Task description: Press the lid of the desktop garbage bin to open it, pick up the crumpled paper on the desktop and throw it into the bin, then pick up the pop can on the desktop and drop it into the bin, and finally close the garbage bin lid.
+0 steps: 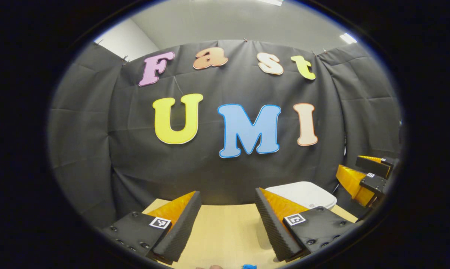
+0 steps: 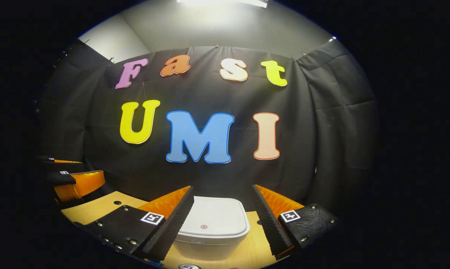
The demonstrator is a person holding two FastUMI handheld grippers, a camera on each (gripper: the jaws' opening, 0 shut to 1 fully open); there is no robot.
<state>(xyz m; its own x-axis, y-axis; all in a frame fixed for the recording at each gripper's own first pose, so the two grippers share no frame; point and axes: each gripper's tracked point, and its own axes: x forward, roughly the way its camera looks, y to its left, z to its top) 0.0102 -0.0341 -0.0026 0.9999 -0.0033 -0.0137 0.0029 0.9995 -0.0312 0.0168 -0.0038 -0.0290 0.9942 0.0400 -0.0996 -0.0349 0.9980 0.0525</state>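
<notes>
Right gripper view: closed white bin (image 2: 213, 220)

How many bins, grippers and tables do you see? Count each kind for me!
Bins: 1, the white bin, lid shut.
Grippers: 2, the left gripper and the right gripper, both open.
Tables: 1, the wooden table.
Total: 4.

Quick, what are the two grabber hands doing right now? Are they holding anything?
Left gripper: open, holding nothing, above the table.
Right gripper: open, holding nothing, its fingers either side of the bin, whose lid is down.
</notes>
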